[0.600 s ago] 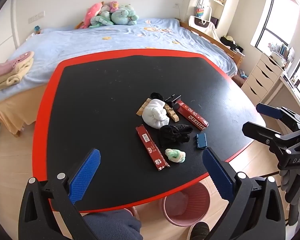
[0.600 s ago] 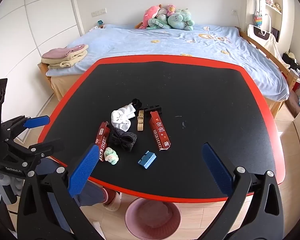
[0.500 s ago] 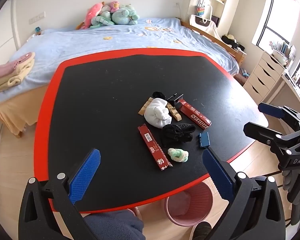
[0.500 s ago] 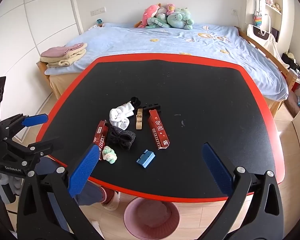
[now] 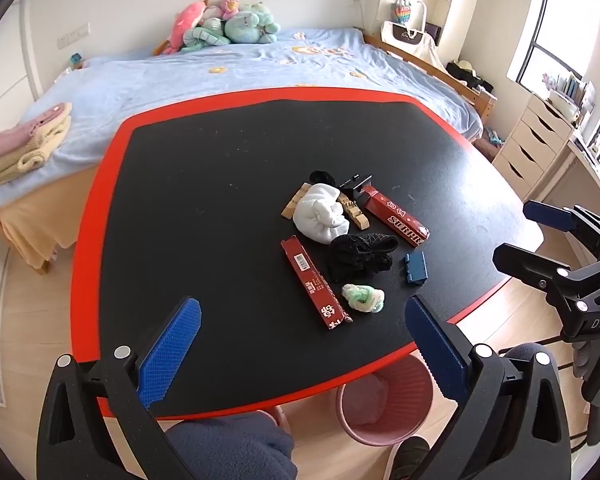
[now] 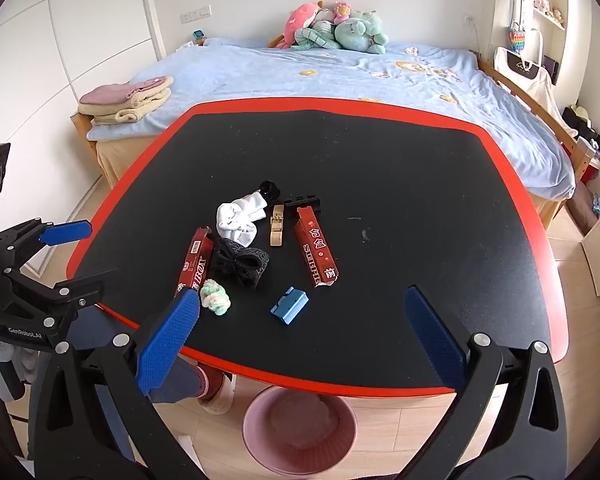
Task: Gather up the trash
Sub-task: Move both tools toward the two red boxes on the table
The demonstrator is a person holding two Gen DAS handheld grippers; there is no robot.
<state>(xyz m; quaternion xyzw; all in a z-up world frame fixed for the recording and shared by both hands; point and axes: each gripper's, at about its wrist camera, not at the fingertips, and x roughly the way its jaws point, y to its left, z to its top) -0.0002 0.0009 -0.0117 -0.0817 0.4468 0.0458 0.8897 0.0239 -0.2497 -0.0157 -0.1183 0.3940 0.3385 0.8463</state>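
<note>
Now, my left tongs (image 5: 300, 344): wide open, holding nothing, up over the near edge of the counter (image 5: 220, 168).
My right tongs (image 6: 300, 332): wide open too, nothing in them, over the near edge as well.
How they sit: I see the right tongs off to the right side in the left camera, and the left tongs off to the left side in the right camera, well apart from each other.
Trash pile: on the counter, just ahead of both tongs and between them.
Green and white wad (image 5: 363, 298): the closest bit to my left tongs, right in front of the gap between the fingers.
Long red box (image 5: 314, 282): just left of the wad, pointing away from my left tongs.
Second red box (image 6: 315, 251): ahead of my right tongs, left of the middle.
Blue clip (image 6: 289, 305): the nearest thing to my right tongs, just past the left finger (image 6: 168, 338).
Black mesh cloth (image 5: 360, 255): just behind the wad, between the two red boxes.
White sock ball (image 5: 320, 218): farther out, touching the black cloth.
Wooden pegs (image 6: 276, 225): beside the white sock, near the second red box.
Pink bin (image 6: 299, 428): on the floor under the near edge of the counter, below my right tongs.
Bed (image 6: 340, 76): far behind the counter.
</note>
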